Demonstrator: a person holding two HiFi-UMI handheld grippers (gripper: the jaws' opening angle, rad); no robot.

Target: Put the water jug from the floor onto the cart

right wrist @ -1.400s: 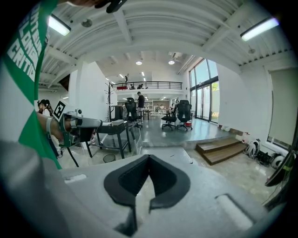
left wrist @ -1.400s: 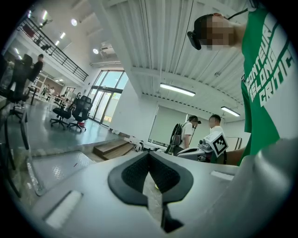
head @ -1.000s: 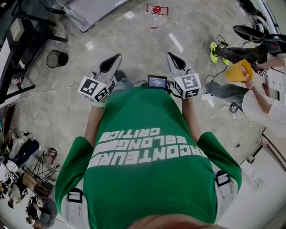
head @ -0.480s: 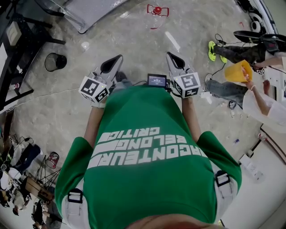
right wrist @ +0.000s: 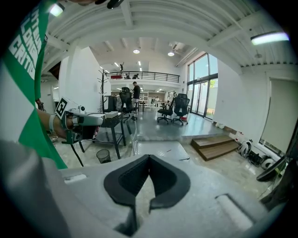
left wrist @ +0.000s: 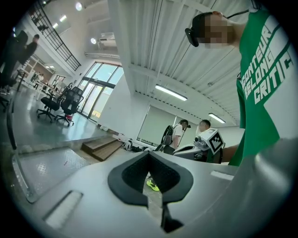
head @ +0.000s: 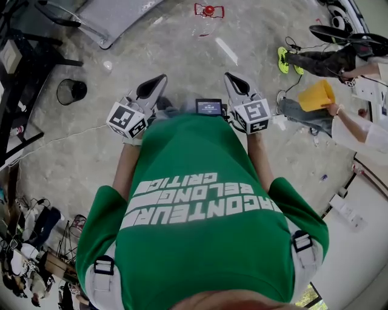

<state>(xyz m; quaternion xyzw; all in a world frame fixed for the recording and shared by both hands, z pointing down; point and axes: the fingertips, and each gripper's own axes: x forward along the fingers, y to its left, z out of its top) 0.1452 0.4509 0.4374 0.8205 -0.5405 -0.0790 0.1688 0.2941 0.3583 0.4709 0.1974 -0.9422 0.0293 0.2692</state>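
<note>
The water jug (head: pixel 208 12), clear with a red cap and handle, stands on the floor at the top of the head view. The grey flat cart (head: pixel 115 18) lies to its left; its deck also shows in the left gripper view (left wrist: pixel 46 167) and the right gripper view (right wrist: pixel 158 149). My left gripper (head: pixel 159 79) (left wrist: pixel 150 155) and right gripper (head: pixel 229 77) (right wrist: pixel 149 160) are held side by side in front of the green shirt, well short of the jug. Both are shut with nothing between their jaws.
A black wire bin (head: pixel 71 91) stands on the floor at the left beside a black desk (head: pixel 18 72). At the right a seated person holds a yellow thing (head: pixel 316 95), with neon shoes (head: pixel 282 59) nearby. Wooden steps (right wrist: pixel 216 145) and office chairs (right wrist: pixel 179 108) lie further off.
The floor has slid in the head view: the bin drifted down and left, and the yellow thing moved up. Both grippers keep their place before the chest and stay shut.
</note>
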